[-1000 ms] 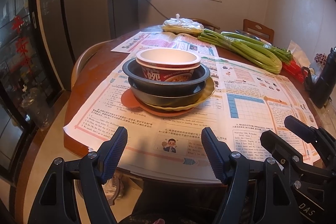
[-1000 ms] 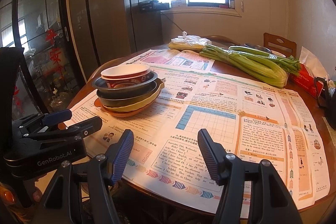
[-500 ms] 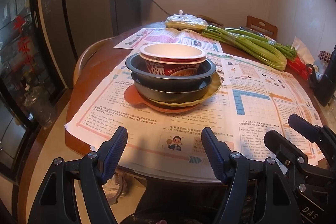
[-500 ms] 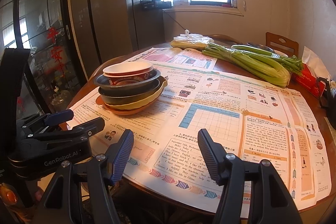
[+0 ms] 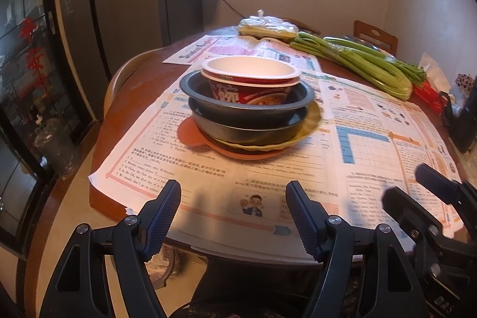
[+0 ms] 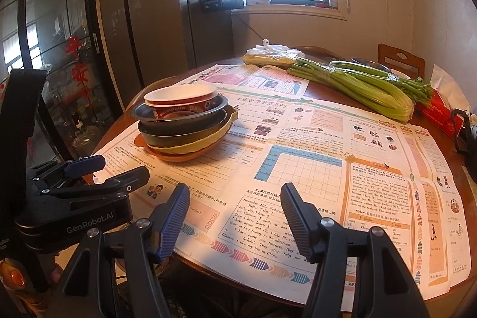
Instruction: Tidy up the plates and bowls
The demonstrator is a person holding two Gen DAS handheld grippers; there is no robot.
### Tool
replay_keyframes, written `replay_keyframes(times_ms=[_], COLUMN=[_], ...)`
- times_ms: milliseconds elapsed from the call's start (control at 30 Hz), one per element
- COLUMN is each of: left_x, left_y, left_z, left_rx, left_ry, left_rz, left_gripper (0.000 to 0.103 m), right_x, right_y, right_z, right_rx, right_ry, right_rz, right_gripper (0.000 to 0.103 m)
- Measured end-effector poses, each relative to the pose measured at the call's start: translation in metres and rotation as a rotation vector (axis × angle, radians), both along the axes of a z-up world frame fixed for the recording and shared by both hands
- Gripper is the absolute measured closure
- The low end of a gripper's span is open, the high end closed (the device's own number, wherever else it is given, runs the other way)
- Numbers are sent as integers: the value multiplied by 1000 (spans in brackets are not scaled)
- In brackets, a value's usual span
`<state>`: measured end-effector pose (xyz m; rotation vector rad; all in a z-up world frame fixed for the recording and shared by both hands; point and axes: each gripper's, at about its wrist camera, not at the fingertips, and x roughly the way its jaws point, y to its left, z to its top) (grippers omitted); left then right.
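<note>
The dishes already stand as one nested stack at about 11 o'clock on the round surface [image 6: 325, 91], resting on the spread newspapers [image 6: 313, 169]. On top is a red-and-white instant-noodle bowl [image 5: 250, 79], sitting inside a dark metal bowl [image 5: 247, 106], which sits in a second dark bowl [image 5: 247, 130]. Under these lie a yellow scalloped plate [image 5: 310, 121] and, at the bottom, an orange plate [image 5: 190, 133] whose rim sticks out toward 9 o'clock.

No other loose plate or bowl shows on the papers, so the gathering looks mostly done. A metal dish is half hidden behind the celery [image 6: 357, 82] at about 1 o'clock, and I cannot tell whether it belongs to the job. What may be left is squaring up the off-centre stack or carrying it away.

The left tongs [image 5: 232, 216] hover at 6 o'clock of the stack, near the surface's edge, spread apart with nothing between them. The right tongs [image 6: 235, 210] hang over the papers at about 5 o'clock of the stack, well apart from it, also released and empty.

A bagged bundle [image 6: 271, 55] lies at 12 o'clock, a red tissue pack [image 6: 441, 109] at 2 o'clock.
</note>
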<state>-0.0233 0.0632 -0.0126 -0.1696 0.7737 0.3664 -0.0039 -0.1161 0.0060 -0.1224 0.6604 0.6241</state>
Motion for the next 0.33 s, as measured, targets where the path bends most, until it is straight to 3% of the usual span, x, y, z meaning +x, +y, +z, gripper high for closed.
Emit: replay_keyframes(times_ms=[167, 333], left_x=[13, 18], left_y=[19, 68], left_z=[13, 53], left_rx=[14, -26], left_ry=[-31, -118], left_rz=[50, 87], left_gripper=[29, 29], right_x=[3, 16], right_y=[-5, -29], right_z=[1, 9], right_rx=[4, 33], right_ry=[0, -16], right_rz=[-18, -77], right_gripper=[40, 40])
